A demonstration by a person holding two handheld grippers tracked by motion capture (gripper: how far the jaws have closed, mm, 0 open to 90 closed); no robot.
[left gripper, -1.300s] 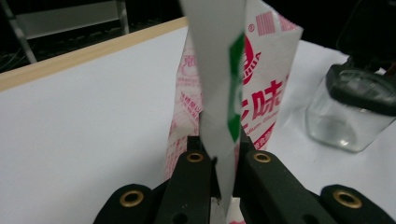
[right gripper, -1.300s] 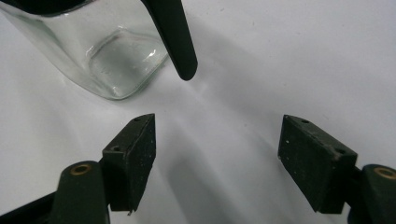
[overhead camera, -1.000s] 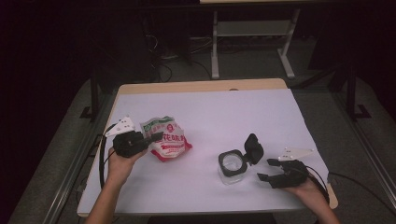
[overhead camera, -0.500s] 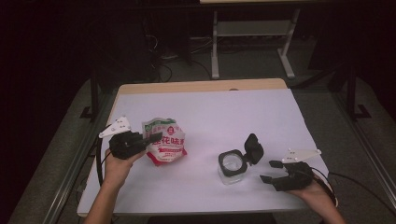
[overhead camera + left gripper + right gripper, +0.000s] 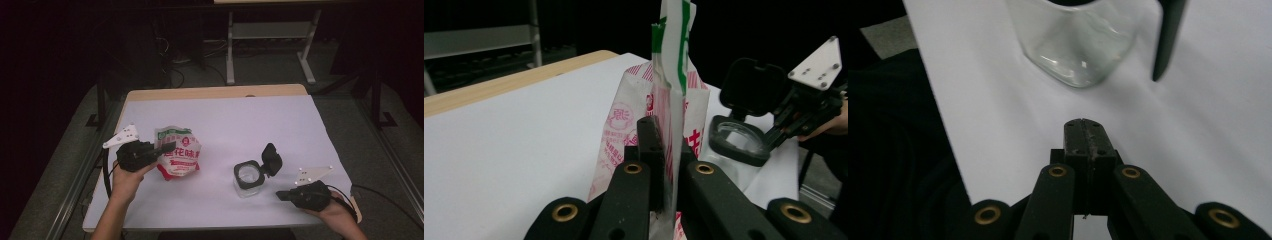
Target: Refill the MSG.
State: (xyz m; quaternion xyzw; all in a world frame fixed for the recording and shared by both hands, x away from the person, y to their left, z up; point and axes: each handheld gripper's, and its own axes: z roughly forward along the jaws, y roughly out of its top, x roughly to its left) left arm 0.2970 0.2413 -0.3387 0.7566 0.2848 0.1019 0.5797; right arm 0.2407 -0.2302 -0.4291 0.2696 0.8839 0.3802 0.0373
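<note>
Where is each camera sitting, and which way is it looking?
High view: above the person's side, looking forward and down on the table; both forearms, left hand-held gripper, right hand-held gripper.
Left gripper view: on the left hand-held gripper, looking along jaws clamped on the snack bag.
Right gripper view: on the right hand-held gripper, jaws shut, facing the glass jar.
All three share the jar.

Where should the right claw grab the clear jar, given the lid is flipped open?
Probably the glass body of the jar, below its black rim, coming in level from the person's side, where the right claw already sits shut. The hinged lid stands open on the far right, so that side and the top are awkward. The body looks squarish, so flat walls suit the jaws.
</note>
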